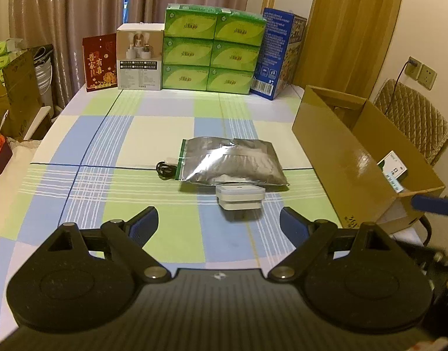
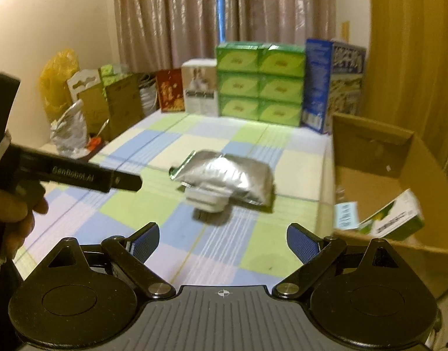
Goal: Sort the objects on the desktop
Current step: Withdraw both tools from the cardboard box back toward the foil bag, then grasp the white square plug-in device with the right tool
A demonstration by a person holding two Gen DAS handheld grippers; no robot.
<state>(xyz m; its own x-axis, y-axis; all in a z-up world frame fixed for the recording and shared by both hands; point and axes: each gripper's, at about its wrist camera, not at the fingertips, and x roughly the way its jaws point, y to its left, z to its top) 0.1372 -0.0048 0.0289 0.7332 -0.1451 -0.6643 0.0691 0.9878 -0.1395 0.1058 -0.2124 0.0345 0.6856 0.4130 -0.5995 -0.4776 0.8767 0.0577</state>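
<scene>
Sorting looked part done: a green-and-white packet [image 2: 396, 219] already lay in the carton [image 1: 340, 152] off to the right of both hand-held grippers, while three things still sat on the desk [image 1: 107, 134]. The left hand-held gripper [image 1: 219, 225] hovered with its jaws wide apart and nothing between them; the right hand-held gripper [image 2: 223, 241] was the same, spread and empty.

Just ahead of the left one, slightly right of its centre line, sat a small white box [image 1: 240, 199], flat and rounded at the corners, touching the near edge of a foil pouch [image 1: 232, 161]. A black cable [image 1: 165, 169] was coiled beyond, at the pouch's left end.

I judged the box the next pick: a short reach forward and down, jaws straddling its sides. The pouch looked crinkled and slack, likely to sag when lifted.
</scene>
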